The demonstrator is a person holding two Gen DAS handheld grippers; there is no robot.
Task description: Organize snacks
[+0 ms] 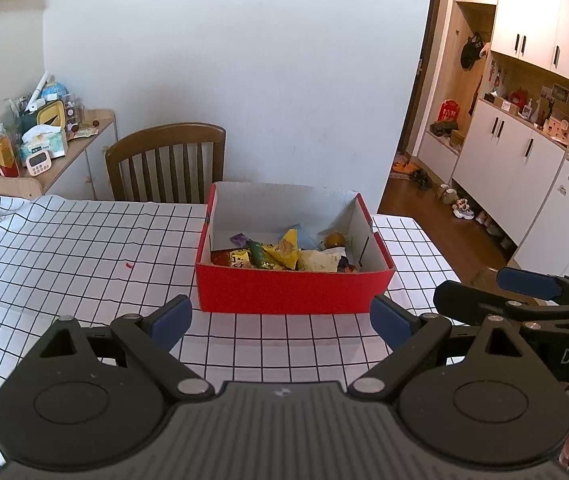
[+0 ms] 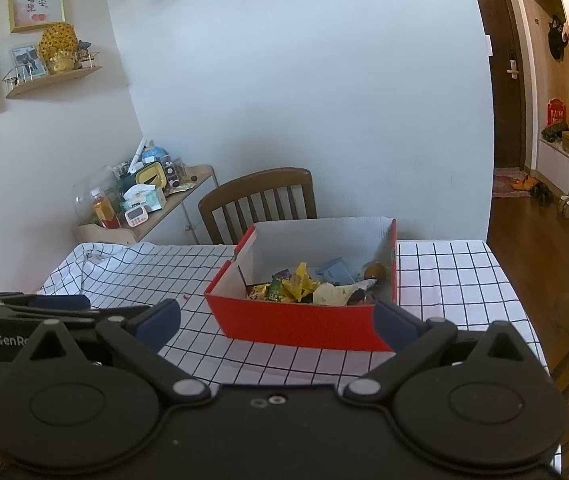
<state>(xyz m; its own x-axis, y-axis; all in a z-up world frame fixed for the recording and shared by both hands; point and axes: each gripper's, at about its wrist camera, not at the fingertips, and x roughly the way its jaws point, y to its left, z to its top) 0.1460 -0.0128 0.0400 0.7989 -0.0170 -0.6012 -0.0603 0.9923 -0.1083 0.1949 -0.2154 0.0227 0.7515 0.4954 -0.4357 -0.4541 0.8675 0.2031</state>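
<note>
A red box (image 1: 292, 292) with white inner walls sits on the worktop (image 1: 84, 248), which is covered by a white cloth with a black grid. In the left wrist view the box lies just above the centre of the frame; in the right wrist view the same box (image 2: 300, 320) sits slightly right of centre. A heap of snacks (image 1: 284, 254) fills the near part of its floor: yellow wrappers, a green one, a purple one, a pale blue packet and a round brownish piece toward the right wall. In the right wrist view the snacks (image 2: 308, 288) show just over the near red wall.

The left claw (image 1: 280, 320) fills the bottom of its frame, its blue-padded fingers spread wide apart with nothing between them, and the box's near wall shows just above the gap. The right claw (image 2: 278, 322) stands the same way, fingers spread and empty, with its right pad overlapping the box's near right corner in the picture. Each claw shows in the other's view: the right one at the right edge of the left wrist view, the left one at the left edge of the right wrist view.

A small red speck (image 1: 128, 265) lies on the cloth left of the box. A wooden chair (image 1: 166, 160) stands behind the worktop against the wall, and a cluttered side shelf (image 1: 80, 142) is in the left middle of the frame.
</note>
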